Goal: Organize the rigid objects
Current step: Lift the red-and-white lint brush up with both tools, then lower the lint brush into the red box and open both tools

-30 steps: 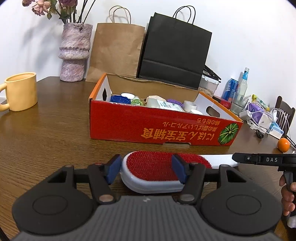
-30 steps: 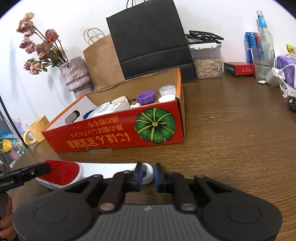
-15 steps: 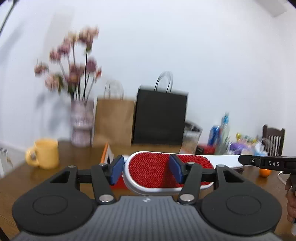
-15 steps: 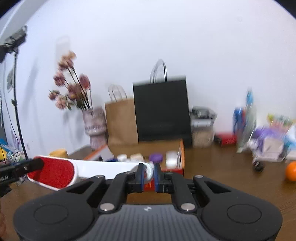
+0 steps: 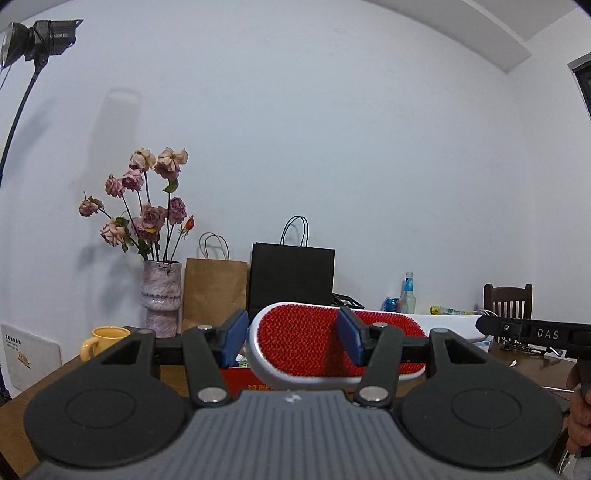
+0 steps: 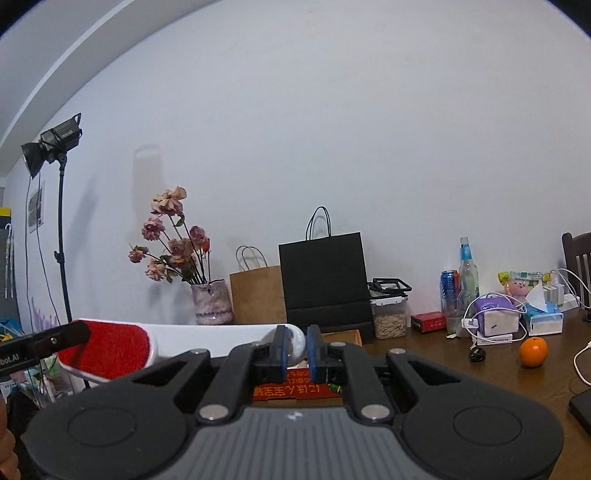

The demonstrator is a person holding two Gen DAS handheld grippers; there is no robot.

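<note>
Left wrist view: the left gripper (image 5: 291, 338) is clamped across the red-bristled head of the lint brush (image 5: 299, 334), its 2 blue pads pressing the grey-rimmed head from either side after closing a little just now. The brush is held level in the air, above the table (image 5: 532, 365), its white handle running off to the right toward the right gripper (image 5: 491, 326), whose black finger marked DAS reaches in from the right edge. A hand (image 5: 578, 424) shows at the lower right. Below the brush, a strip of the red cardboard box (image 5: 236, 376) peeks out between the fingers. On the brown wooden table stand a yellow mug (image 5: 105, 339), a mottled pink vase (image 5: 162, 295) of dried roses, a brown paper bag (image 5: 212, 288) and a black paper bag (image 5: 291, 277), all against a plain white wall. A studio light (image 5: 48, 35) on a stand sits top left; a dark wooden chair (image 5: 508, 301) stands at the far right.

Right wrist view: the right gripper (image 6: 295, 349) has its 2 blue pads pinched on the rounded white end of the brush handle. The brush stretches left, its red head meeting the left gripper's black finger (image 6: 55, 341). The box's red side with orange lettering lies directly beneath. To the right the table carries an orange (image 6: 533, 352), a clear lidded container (image 6: 389, 315), a bottle (image 6: 468, 273) and a can (image 6: 448, 282).
</note>
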